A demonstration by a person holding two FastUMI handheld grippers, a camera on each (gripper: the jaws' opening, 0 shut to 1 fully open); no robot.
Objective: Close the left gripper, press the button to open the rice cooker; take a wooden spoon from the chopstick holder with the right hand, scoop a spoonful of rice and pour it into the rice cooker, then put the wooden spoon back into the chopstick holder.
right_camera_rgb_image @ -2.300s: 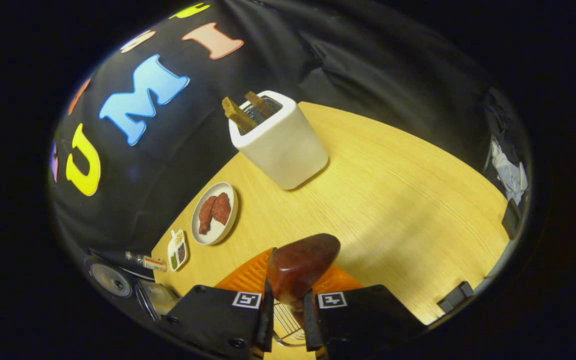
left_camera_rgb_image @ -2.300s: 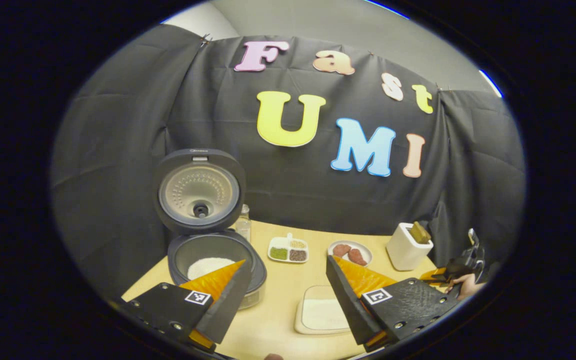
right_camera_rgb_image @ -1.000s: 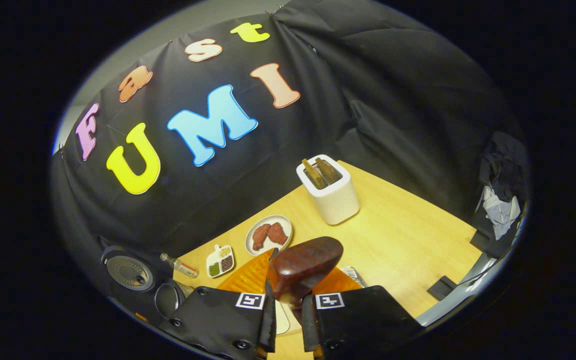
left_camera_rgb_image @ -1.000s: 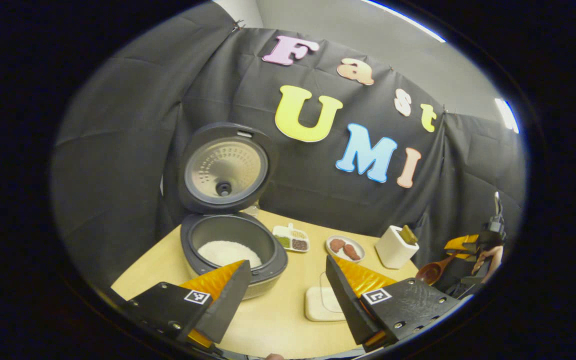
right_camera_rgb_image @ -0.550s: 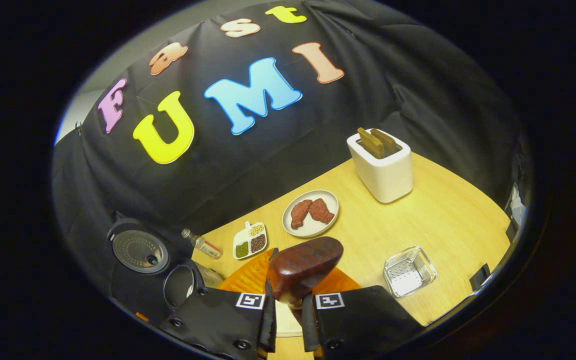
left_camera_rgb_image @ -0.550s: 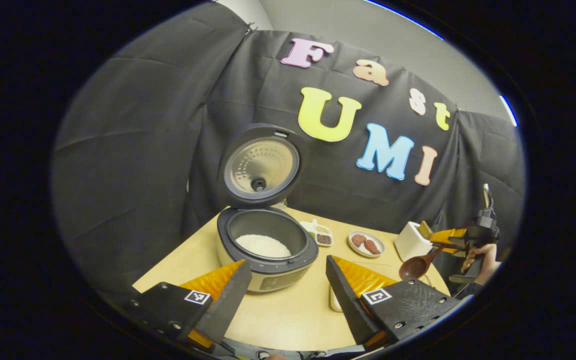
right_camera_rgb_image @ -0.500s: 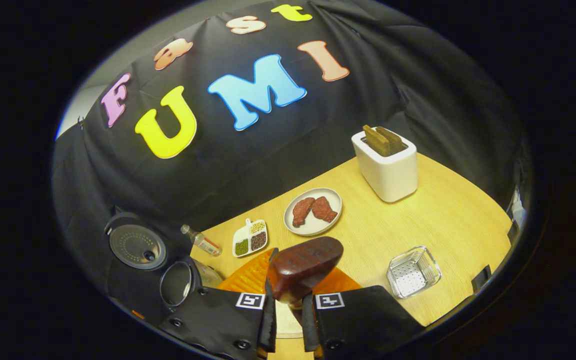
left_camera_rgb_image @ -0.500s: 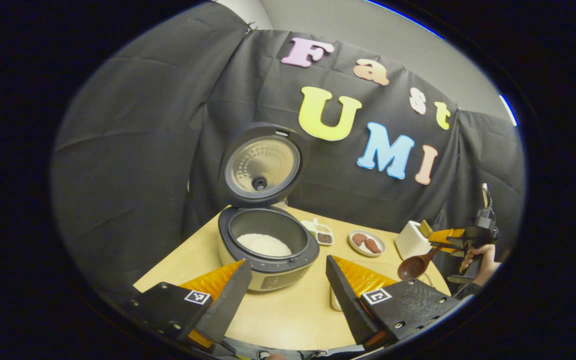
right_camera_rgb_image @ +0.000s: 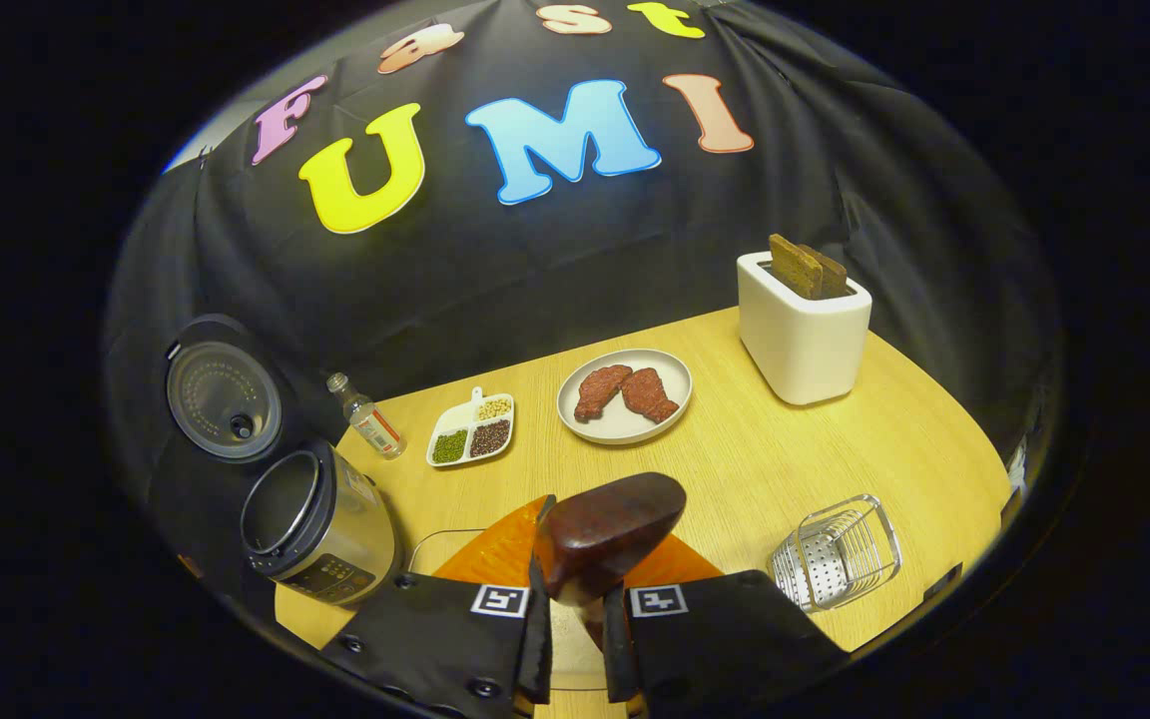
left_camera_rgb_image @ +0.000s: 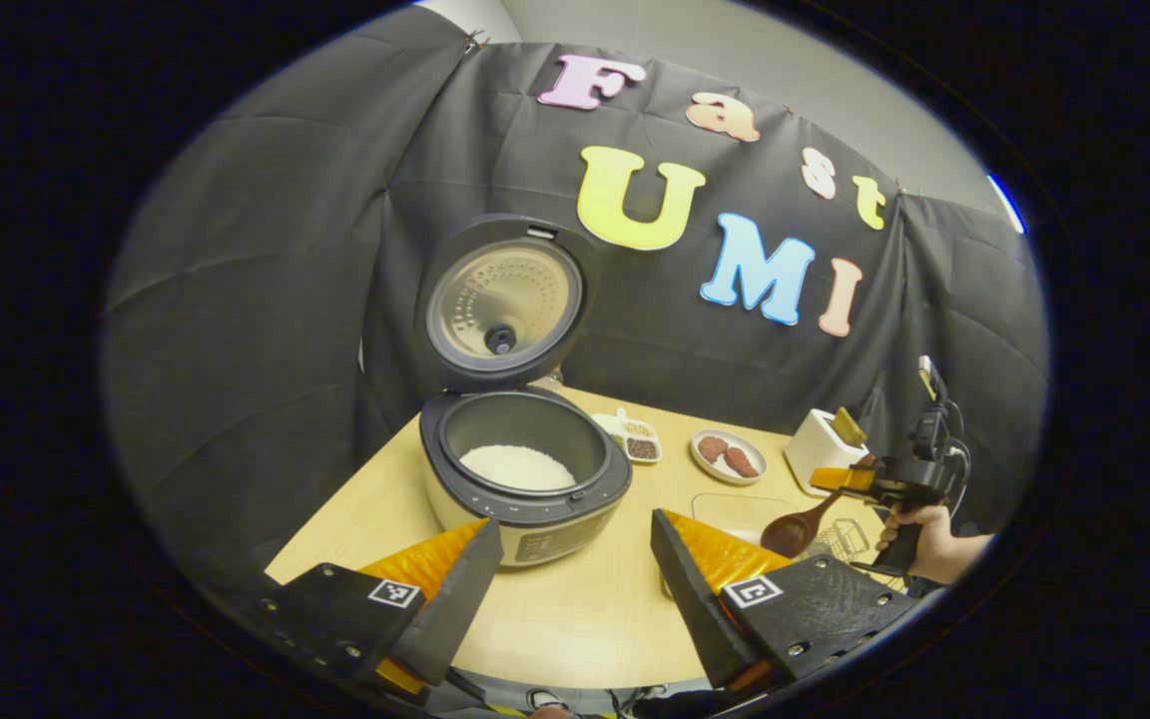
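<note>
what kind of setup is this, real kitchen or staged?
Staged, most likely: a mock kitchen booth. A wooden table backed by black cloth holds an open rice cooker, a toaster and a plate of meat. The right tongs grip a wooden spoon.

The right gripper (right_camera_rgb_image: 571, 599), holding the wooden spoon (right_camera_rgb_image: 605, 534), now lies farther from the white holder (right_camera_rgb_image: 803, 335), apparently nearer the open rice cooker (right_camera_rgb_image: 320, 524).
</note>
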